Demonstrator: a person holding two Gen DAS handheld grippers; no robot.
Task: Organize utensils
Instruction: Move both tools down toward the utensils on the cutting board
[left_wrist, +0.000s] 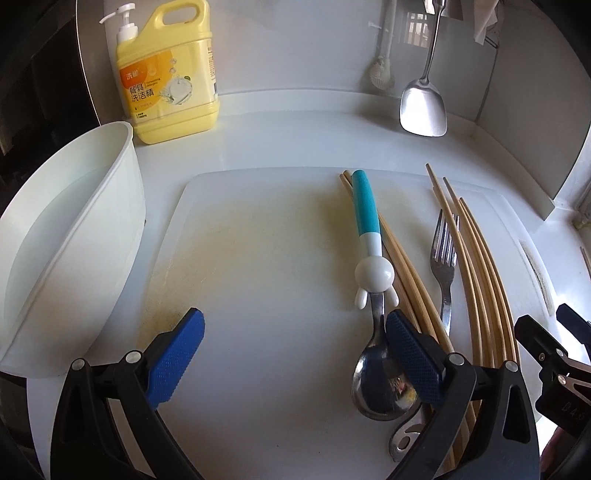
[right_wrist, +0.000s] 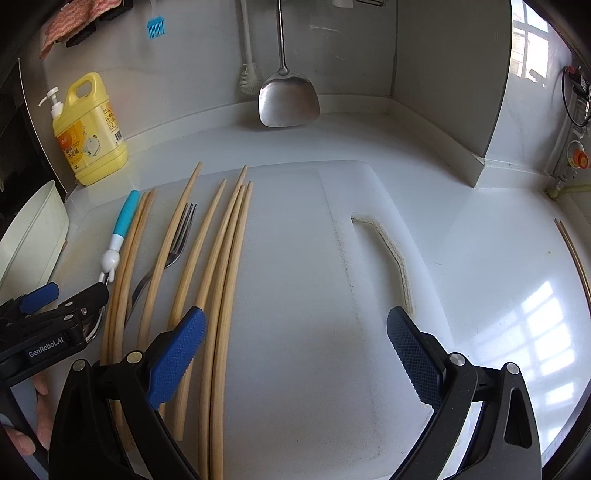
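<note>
One spoon (left_wrist: 373, 354), teal-and-white handle, lies on the board (left_wrist: 258, 258), long axis running away from the left tongs (left_wrist: 295, 358): bowl nearest, handle tip far. Bowl sits at the inner face of the left tongs' right finger (left_wrist: 413, 358); finger appears to touch or overlap the bowl rim, contact not certain. Left tongs spread wide, nothing gripped; spoon is off-centre in the gap, hard by the right finger, left finger well apart over bare board. Approx. 8 chopsticks (right_wrist: 221, 277) lie beside the spoon, roughly parallel to it, two just right of its handle, rest further right; one fork (left_wrist: 445, 266) among them, tines pointing away. Right tongs (right_wrist: 295, 354) also wide open, empty, hovering over the board w/ left finger (right_wrist: 177, 358) above the chopstick bundle, right finger over bare board. Left hand is clearly nearer the spoon; right is nearer the chopsticks. White bin (left_wrist: 74, 240) stands at the board's left edge, prob. the destination, i.e. opposite side from the spoon. Judgement: next move needs the left tongs shifted right to centre on the spoon neck, closing across its long axis. Risk: catching a chopstick too. Misc.: soap bottle (left_wrist: 166, 74), spatula (left_wrist: 424, 107) at back of table (left_wrist: 295, 136).
</note>
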